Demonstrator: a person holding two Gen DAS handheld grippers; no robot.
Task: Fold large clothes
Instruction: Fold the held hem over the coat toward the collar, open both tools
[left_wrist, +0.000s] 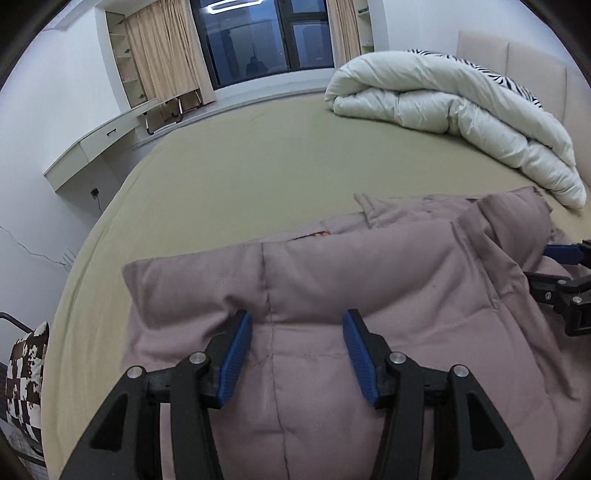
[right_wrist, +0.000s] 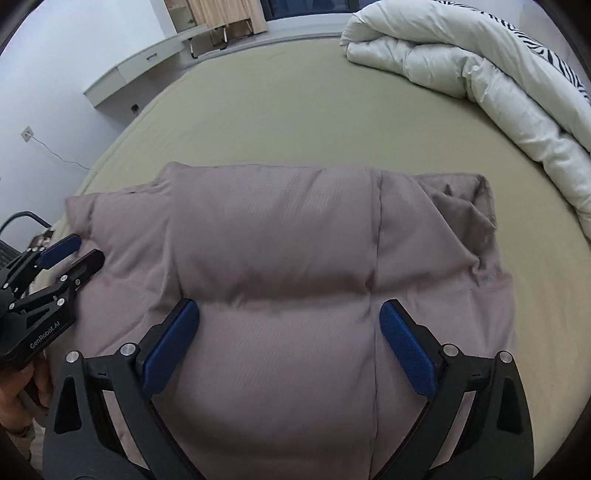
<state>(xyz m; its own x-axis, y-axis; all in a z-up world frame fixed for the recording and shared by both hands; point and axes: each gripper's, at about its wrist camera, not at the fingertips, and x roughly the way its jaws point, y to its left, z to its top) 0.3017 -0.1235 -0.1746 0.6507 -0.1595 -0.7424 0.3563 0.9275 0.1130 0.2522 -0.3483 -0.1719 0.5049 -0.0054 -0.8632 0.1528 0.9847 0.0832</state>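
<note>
Sitting folded over on the near part of the olive-sheeted bed (right_wrist: 295, 122), the puffy mauve jacket (right_wrist: 295, 251) has its top layer doubled back toward the camera. Both claws hover just above it, released and gripping nothing: the left claw (left_wrist: 297, 325) is parted about halfway, the right claw (right_wrist: 290, 314) spread wide. A rolled white duvet (left_wrist: 461, 122) lies at the far right of the bed, well apart.

1. A padded, quilted jacket (right_wrist: 280, 258) in dusty mauve lies on the bed, filling the lower middle of both views.
2. Its near part is doubled over in a puffy fold.
3. Vertical seams cross the fabric.
</note>
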